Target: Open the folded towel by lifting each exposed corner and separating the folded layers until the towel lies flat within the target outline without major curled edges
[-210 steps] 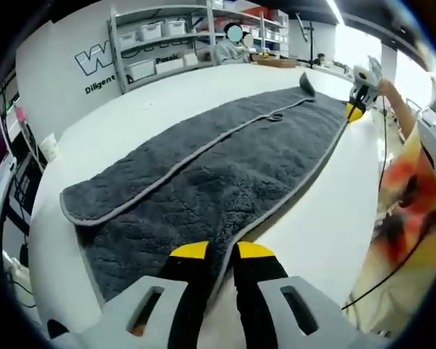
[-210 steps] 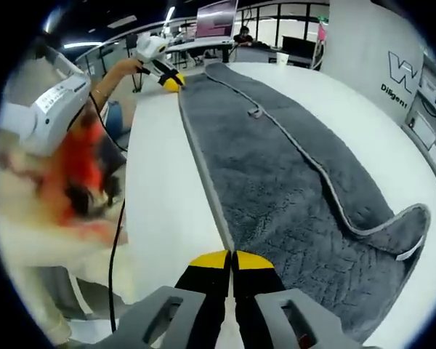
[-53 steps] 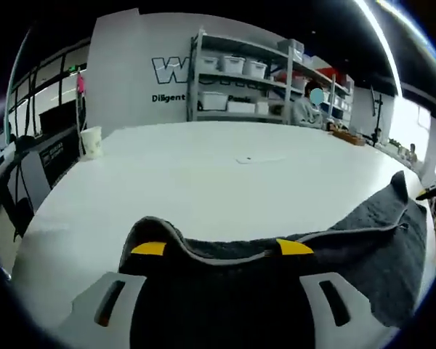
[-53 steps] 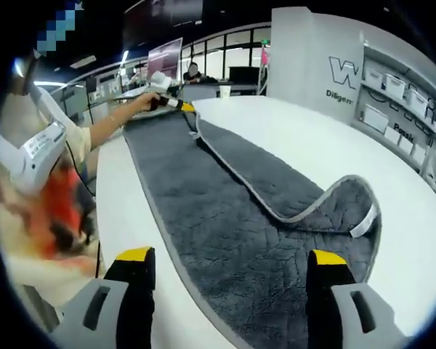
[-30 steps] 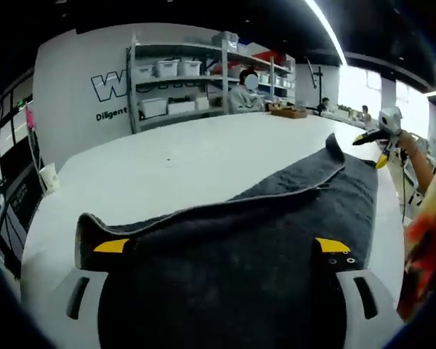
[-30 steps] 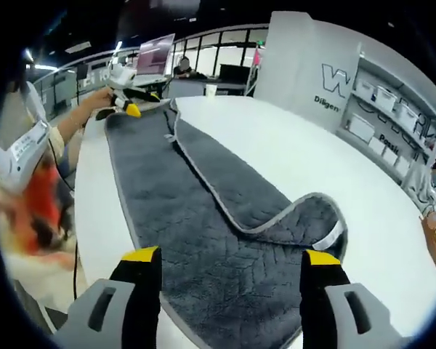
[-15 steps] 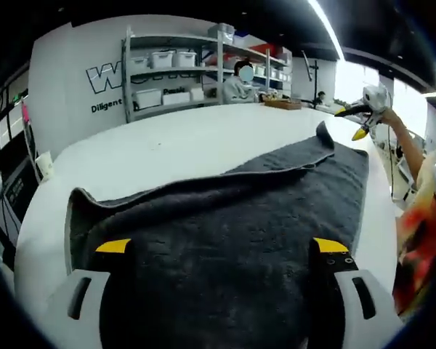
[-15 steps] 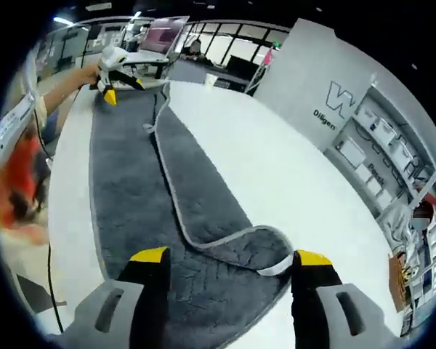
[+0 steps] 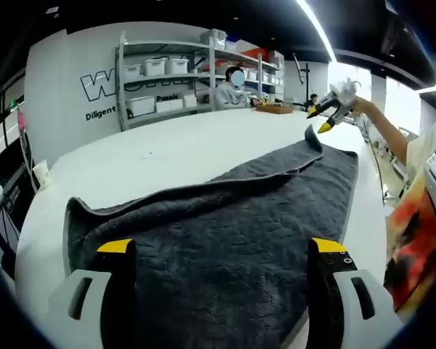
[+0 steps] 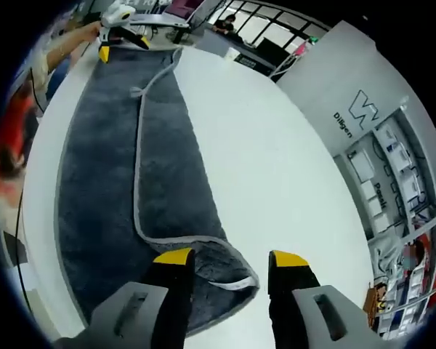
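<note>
Left tongs (image 9: 221, 251) spread wide, nothing between the yellow-tipped jaws; they hang low over the near end of the towel (image 9: 225, 218). Right tongs (image 10: 231, 259) also parted, a narrower gap, poised above the towel's curled corner (image 10: 229, 265); contact with the cloth cannot be judged from this angle.

White counter (image 9: 167, 153): long, rounded at its ends, carries the whole towel.

Towel, dark grey with a pale grey bound edge, lies lengthwise along the counter on the person's side. Right gripper view: a folded-over upper layer (image 10: 160, 145) runs the towel's length on the side toward the counter's middle, its edge wavering down the middle, with the lower layer exposed beside it. At the near end this layer curves round in a loop, and a small white tag (image 10: 241, 282) shows at the fold. Left gripper view: near corner of the towel raised a little, edge curled; far corner (image 9: 314, 137) stands up in a peak.

Person's orange-patterned clothing (image 9: 414, 233) at the counter's edge, forearm extended toward the far end.

Other tongs visible in each view: right ones (image 9: 327, 110) held just above the peaked far corner; left ones (image 10: 120, 25) at the towel's far end.

Background: metal shelving with white bins (image 9: 160, 87), wall lettering, a seated person beyond the counter.
</note>
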A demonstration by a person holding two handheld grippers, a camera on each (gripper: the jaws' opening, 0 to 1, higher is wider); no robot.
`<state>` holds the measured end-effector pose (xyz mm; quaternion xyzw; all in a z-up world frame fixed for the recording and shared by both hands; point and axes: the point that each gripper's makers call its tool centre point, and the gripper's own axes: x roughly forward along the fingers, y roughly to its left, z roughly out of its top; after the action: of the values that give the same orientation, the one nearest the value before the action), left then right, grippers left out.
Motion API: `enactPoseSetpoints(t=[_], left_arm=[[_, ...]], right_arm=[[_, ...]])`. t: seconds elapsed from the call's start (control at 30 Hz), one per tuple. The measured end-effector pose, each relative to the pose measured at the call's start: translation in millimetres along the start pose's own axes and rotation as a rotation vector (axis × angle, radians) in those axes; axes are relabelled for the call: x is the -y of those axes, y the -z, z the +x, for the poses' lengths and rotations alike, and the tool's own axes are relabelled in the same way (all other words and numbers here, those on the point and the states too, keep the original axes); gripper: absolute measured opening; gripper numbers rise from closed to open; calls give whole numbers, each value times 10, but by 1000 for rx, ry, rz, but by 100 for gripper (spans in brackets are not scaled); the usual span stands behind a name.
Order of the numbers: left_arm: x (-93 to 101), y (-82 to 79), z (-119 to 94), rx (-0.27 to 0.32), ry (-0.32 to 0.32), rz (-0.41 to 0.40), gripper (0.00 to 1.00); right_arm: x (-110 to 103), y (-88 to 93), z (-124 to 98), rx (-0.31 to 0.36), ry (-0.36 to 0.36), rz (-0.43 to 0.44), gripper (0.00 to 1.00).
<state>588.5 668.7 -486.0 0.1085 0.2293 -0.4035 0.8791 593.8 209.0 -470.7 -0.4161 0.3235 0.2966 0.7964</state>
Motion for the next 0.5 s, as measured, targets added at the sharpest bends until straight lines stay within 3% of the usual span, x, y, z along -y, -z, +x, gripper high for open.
enactPoseSetpoints(t=[0.1, 0.23, 0.5], left_arm=[[-16, 14, -8, -6, -3, 1, 95], [-86, 17, -49, -5, -23, -7, 94], [-158, 57, -49, -13, -37, -23, 93]], right_arm=[[-19, 71, 129, -25, -39, -2, 29], [-43, 85, 192, -23, -57, -38, 1], [-55, 85, 183, -18, -43, -37, 0]])
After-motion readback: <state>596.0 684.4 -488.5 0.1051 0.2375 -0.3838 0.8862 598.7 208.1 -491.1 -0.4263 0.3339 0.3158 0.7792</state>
